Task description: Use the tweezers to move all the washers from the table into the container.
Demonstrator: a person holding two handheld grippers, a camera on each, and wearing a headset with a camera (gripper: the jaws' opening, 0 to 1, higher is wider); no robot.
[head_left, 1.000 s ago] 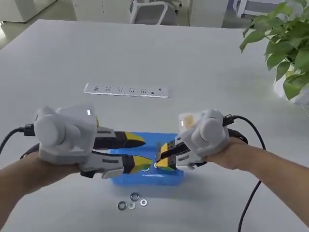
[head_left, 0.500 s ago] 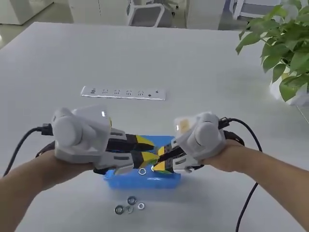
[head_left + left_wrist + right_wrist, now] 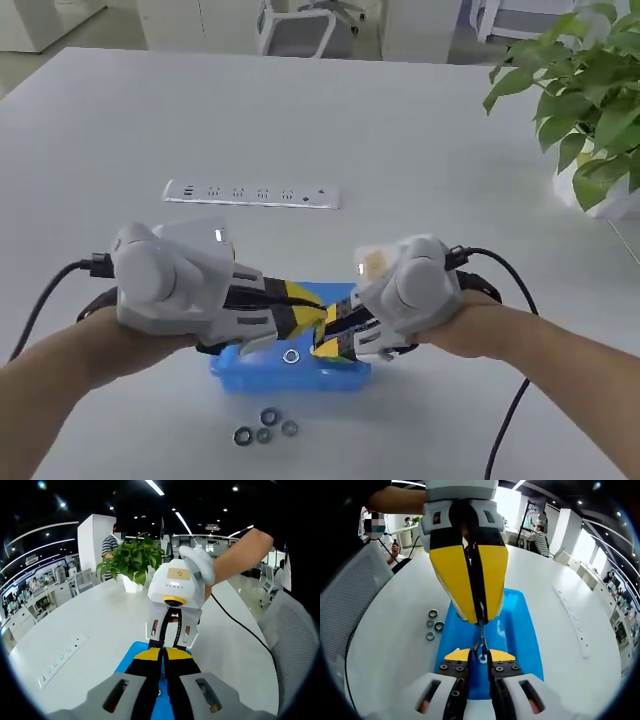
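Four small washers lie close together on the white table. They are just beside the blue container, on the side nearest the person. One more washer lies inside the container. The thin silver tweezers hang over the container, between the two grippers. The right gripper is clenched on one end of the tweezers. The left gripper faces it, tip to tip, and its yellow jaws are squeezed together on the other end. Both grippers sit low over the container. Farther back on the table lies a white power strip. A green plant stands at the right side of the table.
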